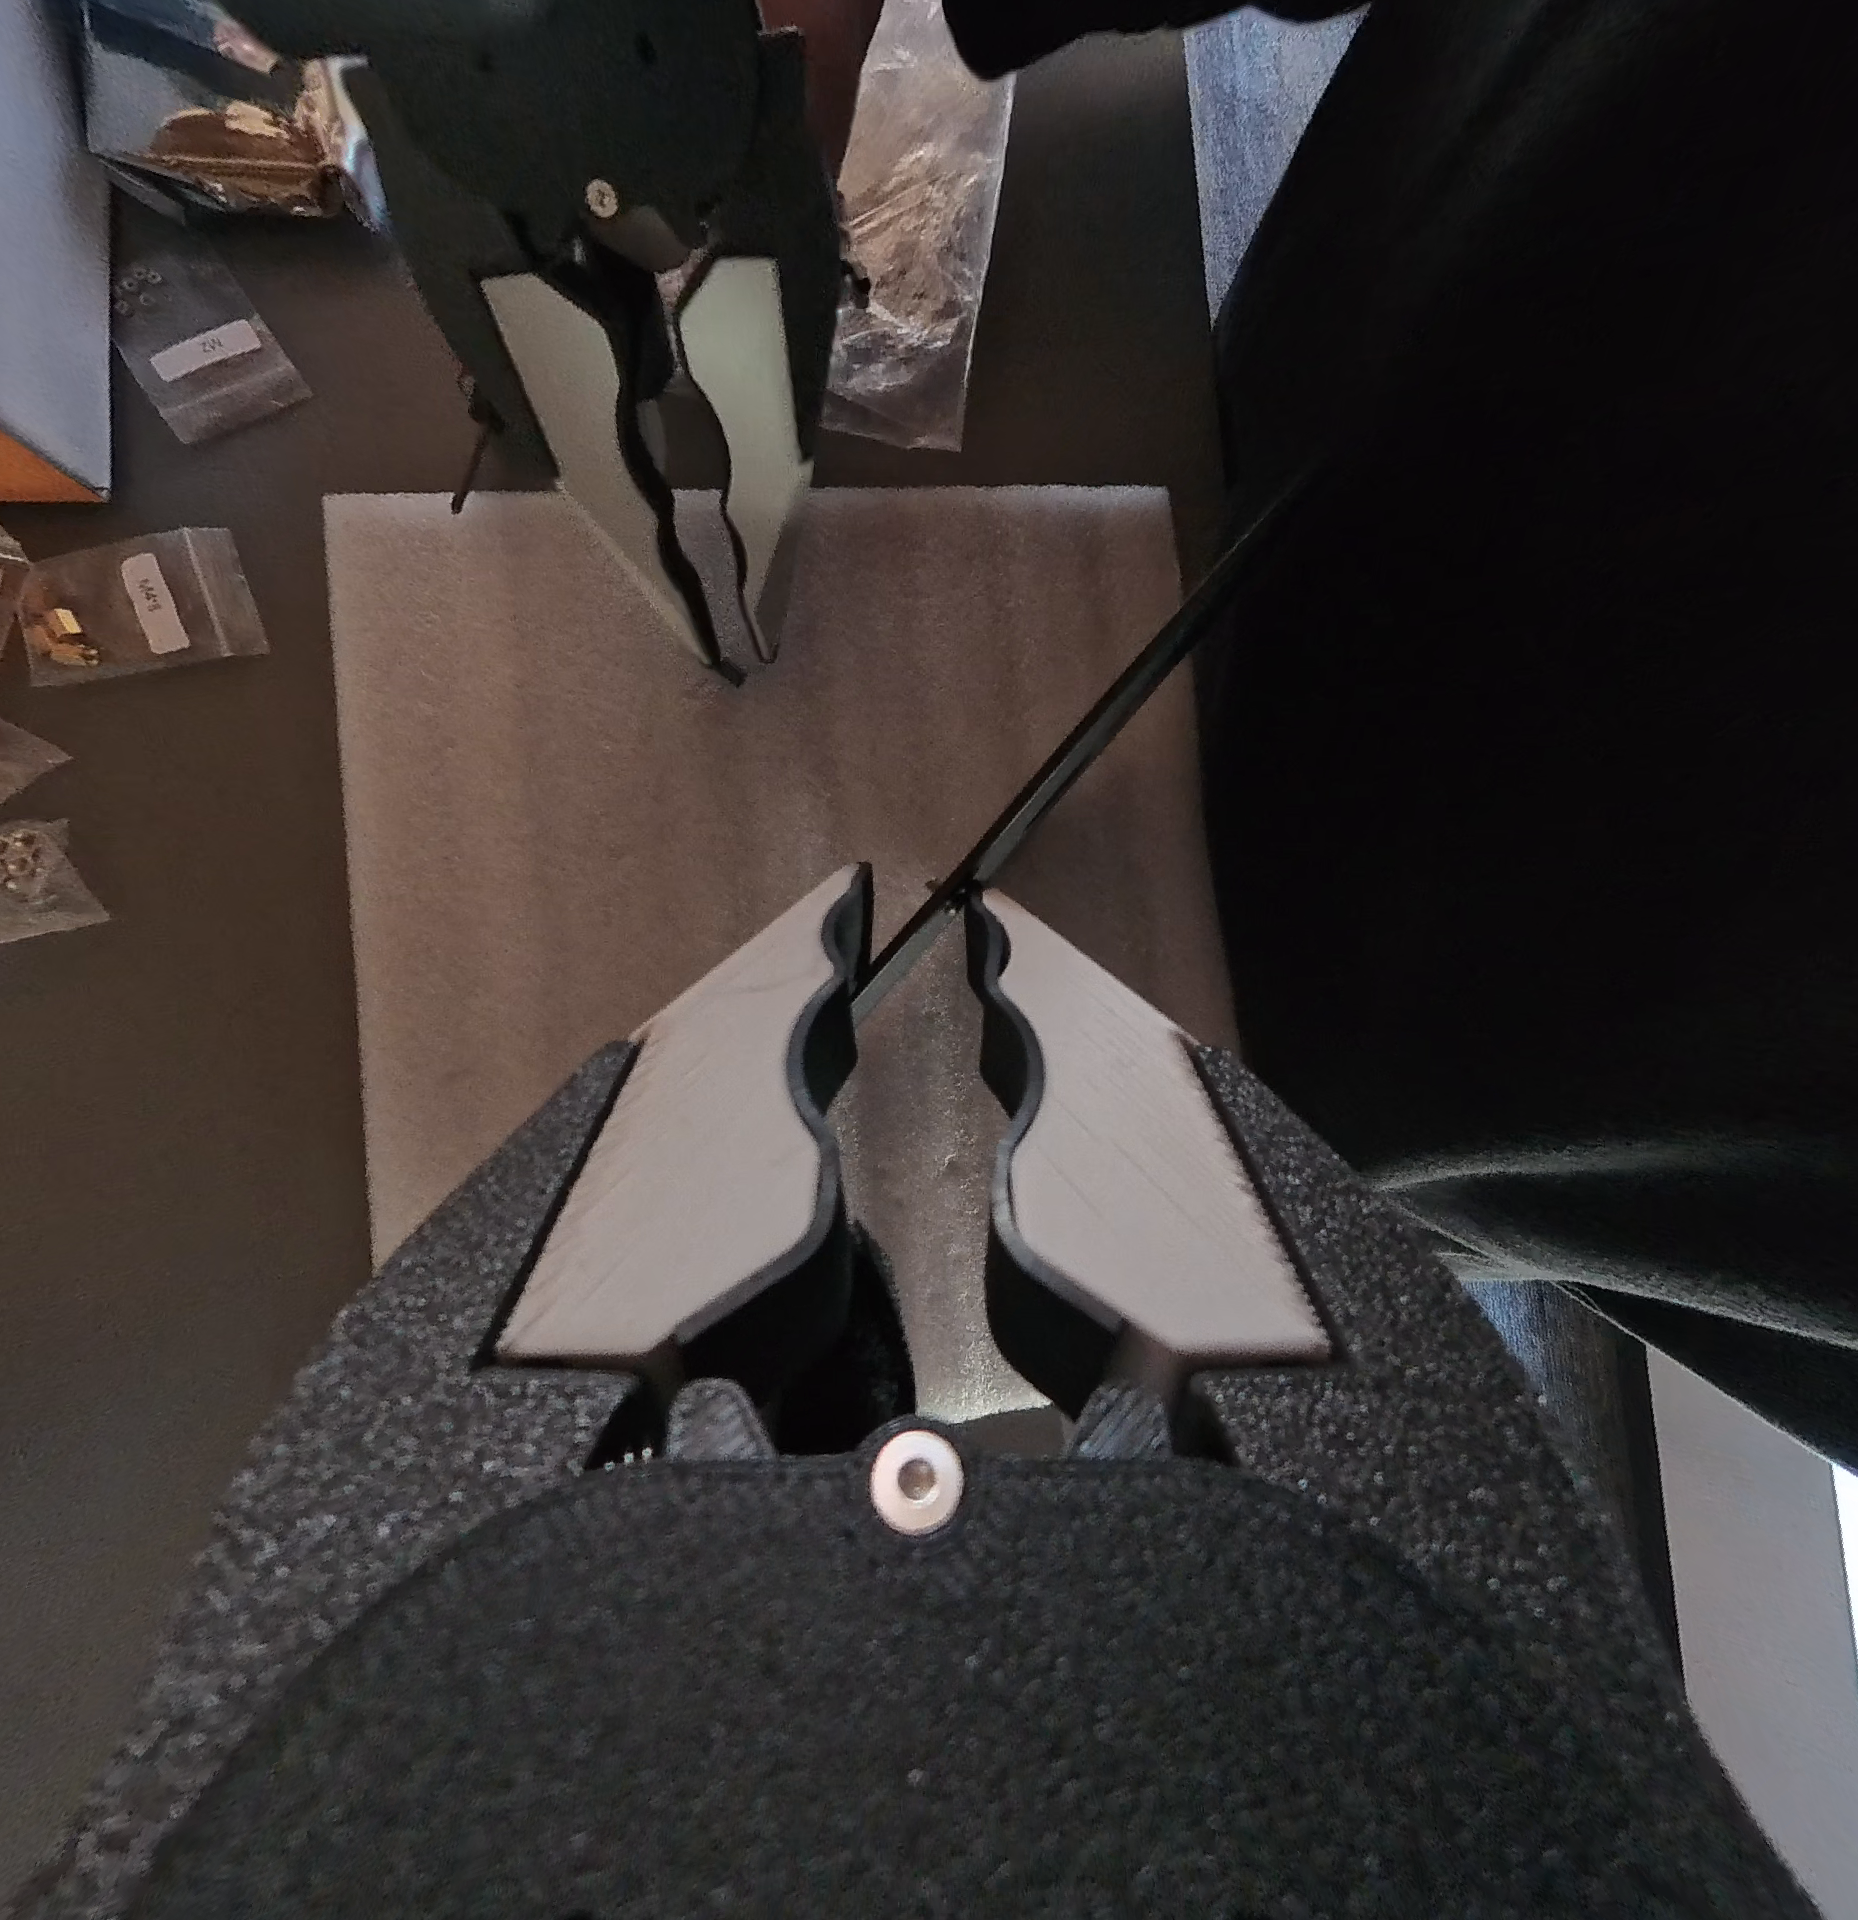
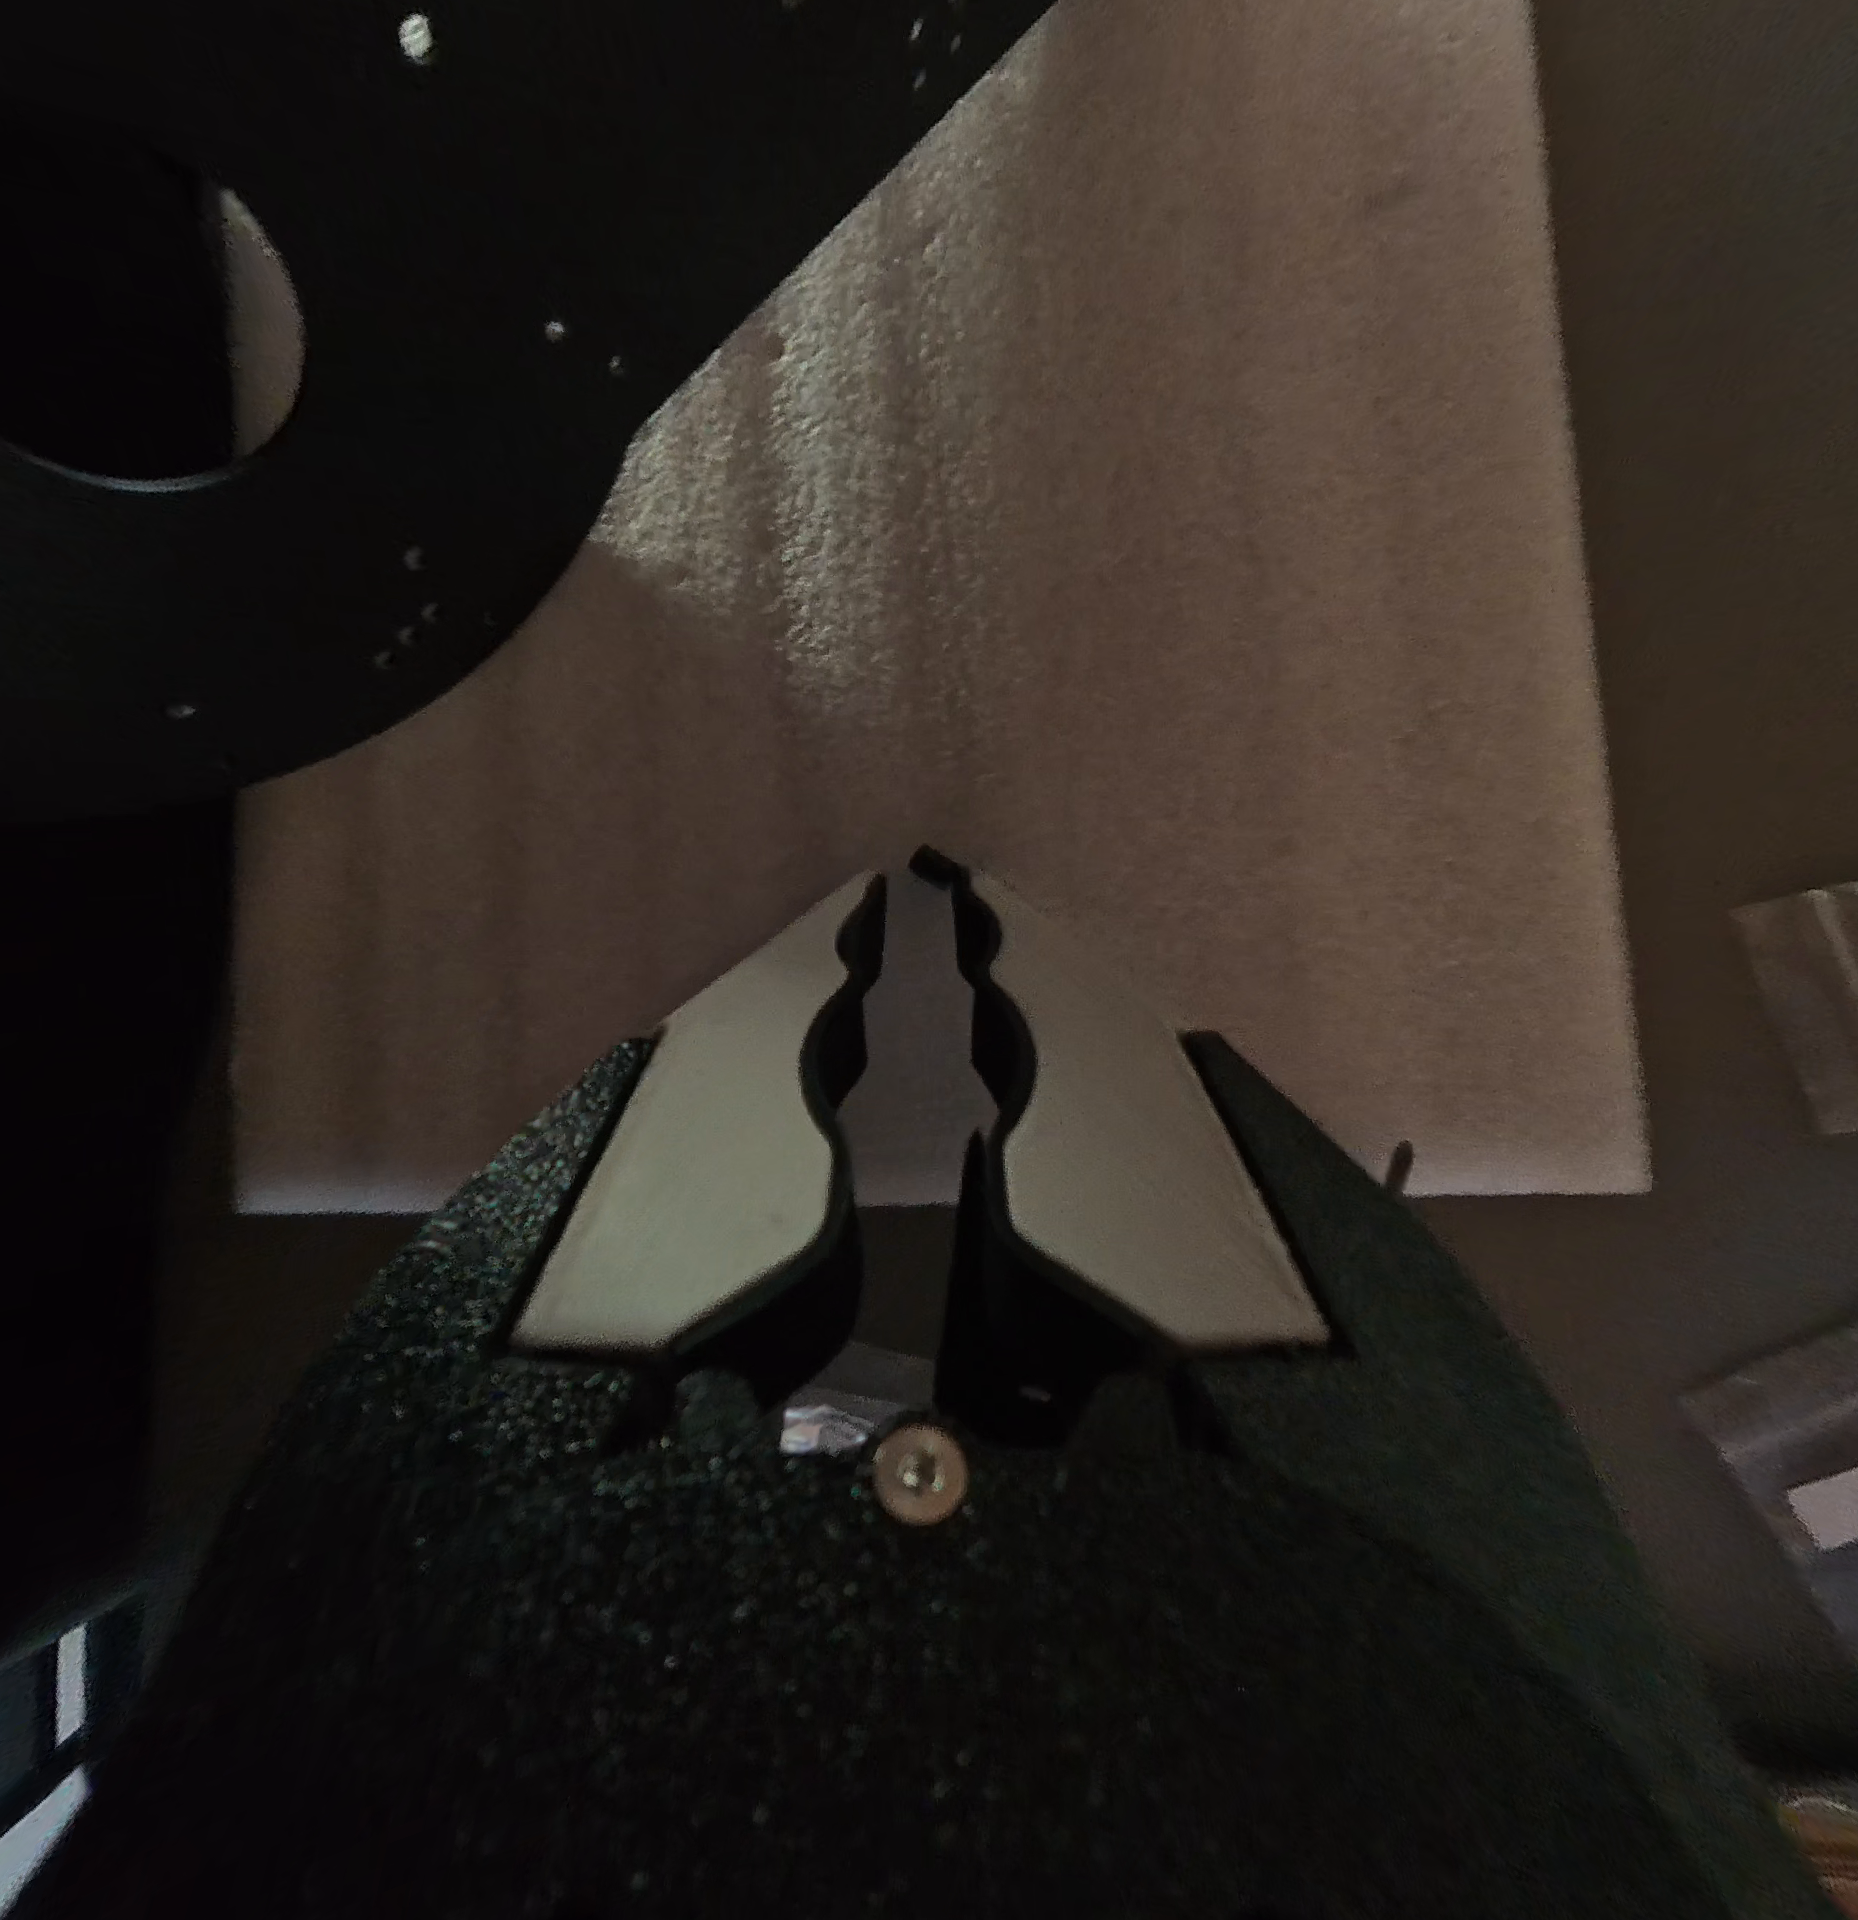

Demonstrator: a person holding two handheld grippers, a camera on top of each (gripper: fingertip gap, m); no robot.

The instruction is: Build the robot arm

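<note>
foam pad point(image 1: 613, 831) mid-frame under both grippers; left gripper point(image 1: 920, 899) parted around thin black rod point(image 1: 1060, 764); right gripper point(image 2: 920, 873) nearly clenched, pinching tiny dark piece point(image 2: 930, 862), lower centre

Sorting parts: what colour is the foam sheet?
White foam sheet; clearest in left wrist view.

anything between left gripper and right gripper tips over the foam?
Yes: a thin black rod slants across the left gripper mouth, coming from the black plate. Beyond it, only bare foam sheet up to the right gripper.
</note>
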